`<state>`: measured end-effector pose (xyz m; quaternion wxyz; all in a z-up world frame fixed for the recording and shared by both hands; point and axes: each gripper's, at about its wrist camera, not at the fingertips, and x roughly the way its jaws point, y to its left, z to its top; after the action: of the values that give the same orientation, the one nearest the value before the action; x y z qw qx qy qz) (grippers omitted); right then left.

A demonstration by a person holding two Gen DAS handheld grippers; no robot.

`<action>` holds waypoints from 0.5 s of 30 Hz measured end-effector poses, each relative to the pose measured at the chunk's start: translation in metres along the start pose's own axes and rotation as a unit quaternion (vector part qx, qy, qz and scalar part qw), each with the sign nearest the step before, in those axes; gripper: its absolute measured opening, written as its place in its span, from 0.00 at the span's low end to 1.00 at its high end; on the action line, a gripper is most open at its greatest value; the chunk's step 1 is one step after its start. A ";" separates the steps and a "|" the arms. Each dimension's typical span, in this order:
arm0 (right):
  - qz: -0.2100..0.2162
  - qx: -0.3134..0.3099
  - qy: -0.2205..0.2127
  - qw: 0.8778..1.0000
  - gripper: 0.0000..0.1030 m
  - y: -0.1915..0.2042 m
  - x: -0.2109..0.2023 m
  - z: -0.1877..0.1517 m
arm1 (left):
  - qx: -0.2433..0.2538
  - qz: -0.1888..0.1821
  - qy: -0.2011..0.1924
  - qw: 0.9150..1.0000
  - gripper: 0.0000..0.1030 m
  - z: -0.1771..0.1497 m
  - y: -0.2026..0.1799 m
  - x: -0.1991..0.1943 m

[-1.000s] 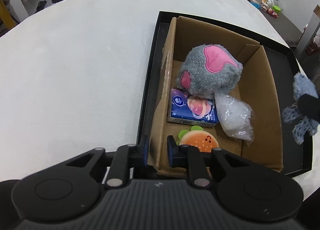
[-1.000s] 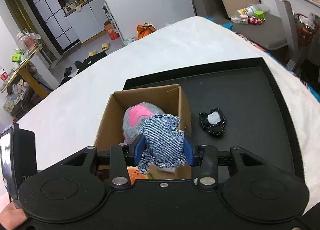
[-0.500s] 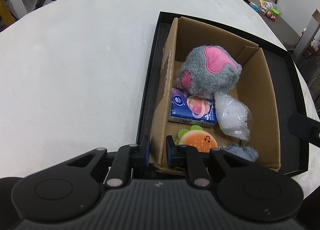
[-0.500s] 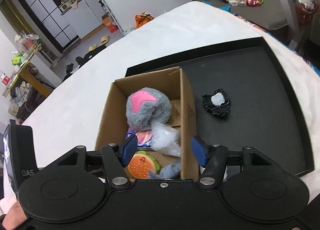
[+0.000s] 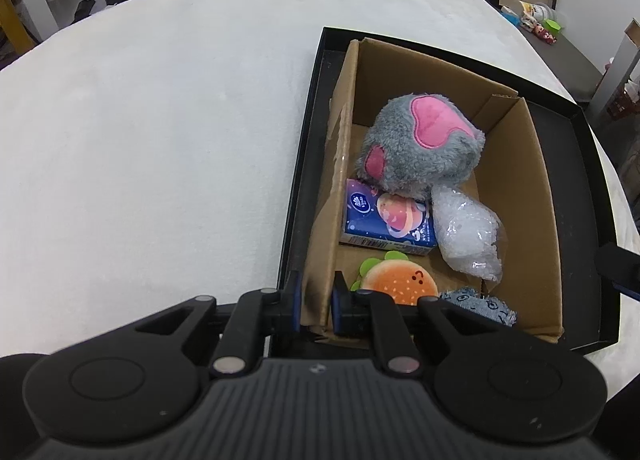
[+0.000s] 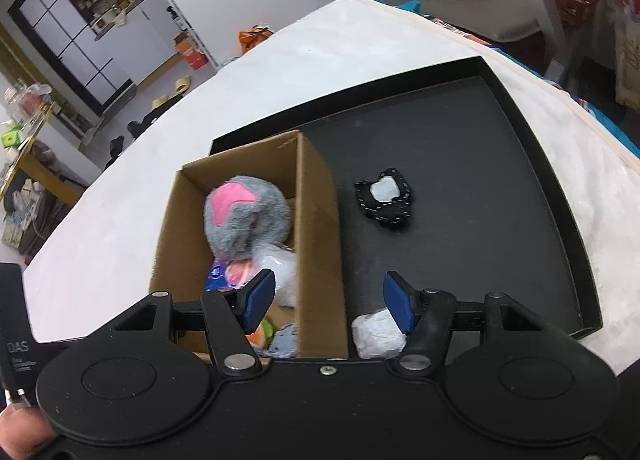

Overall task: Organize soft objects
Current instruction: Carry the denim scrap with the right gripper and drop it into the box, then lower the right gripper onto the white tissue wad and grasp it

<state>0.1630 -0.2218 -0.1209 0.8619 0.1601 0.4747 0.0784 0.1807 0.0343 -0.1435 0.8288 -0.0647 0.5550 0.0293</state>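
The box (image 5: 536, 196), in the tray's (image 6: 532, 132) left corner, holds a plush (image 5: 420, 148), tissues (image 5: 384, 220), bag (image 5: 468, 236), burger (image 5: 400, 280) and denim (image 5: 476, 304). The left gripper (image 5: 316, 304) pinches its wall; the right gripper (image 6: 326, 302) gapes empty.

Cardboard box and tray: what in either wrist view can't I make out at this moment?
- Denim piece, left wrist view: mostly hidden behind the left gripper, which is shut on the cardboard box wall.
- White wad on the black tray, right wrist view: partly covered by the open right gripper; material unclear.
- Burger plush: lower part hidden by the left gripper.
- Box floor under the grey plush: covered.
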 end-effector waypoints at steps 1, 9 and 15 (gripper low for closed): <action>-0.001 0.004 0.001 1.000 0.60 -0.003 0.001 -0.001 | 0.001 0.001 -0.001 1.000 0.12 0.000 0.000 -0.001; 0.005 0.048 0.019 0.999 0.62 -0.031 0.013 0.000 | 0.002 0.006 -0.007 1.000 0.11 -0.002 0.000 -0.004; 0.007 0.075 0.034 0.997 0.63 -0.047 0.025 0.002 | 0.001 0.020 -0.009 1.000 0.11 -0.001 -0.002 -0.006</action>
<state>0.1769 -0.2594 -0.1563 0.8304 0.2243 0.5071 0.0539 0.1781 0.0322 -0.1379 0.8332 -0.0531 0.5485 0.0458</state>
